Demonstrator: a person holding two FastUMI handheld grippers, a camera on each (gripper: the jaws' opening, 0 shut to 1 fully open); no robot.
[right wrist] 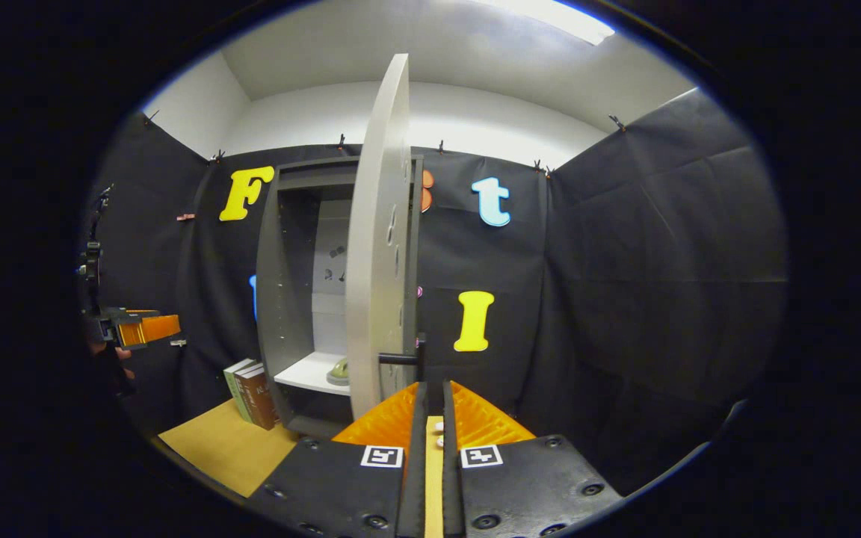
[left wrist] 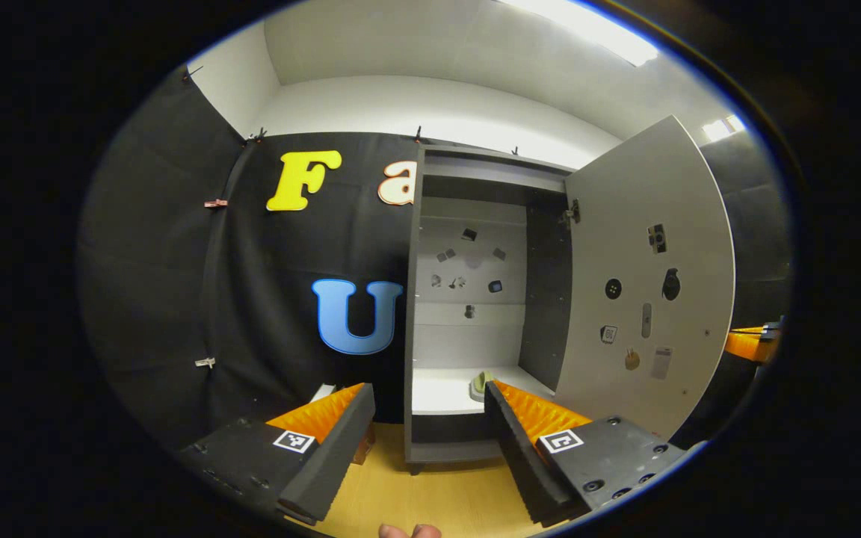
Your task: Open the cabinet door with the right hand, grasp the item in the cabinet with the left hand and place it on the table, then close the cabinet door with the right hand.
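The grey cabinet (left wrist: pixel 475 179) stands open, its door (left wrist: pixel 647 284) swung out to the right. On the white shelf (left wrist: pixel 438 392) lies a small pale green item (left wrist: pixel 482 382), partly hidden by my finger. My left gripper (left wrist: pixel 427 392) is open and holds nothing, in front of the shelf and short of it. In the right gripper view the door (right wrist: pixel 378 246) is edge-on and the item (right wrist: pixel 339 369) shows on the shelf. My right gripper (right wrist: pixel 431 385) is shut, its tips at the black door handle (right wrist: pixel 404 359). The left gripper (right wrist: pixel 143 329) shows far left.
The cabinet rests on a wooden table (left wrist: pixel 438 493). A few books (right wrist: pixel 251 392) stand on the table (right wrist: pixel 221 448) just left of the cabinet. Black cloth walls close in the back and both sides. The right gripper (left wrist: pixel 752 344) shows past the door's outer edge.
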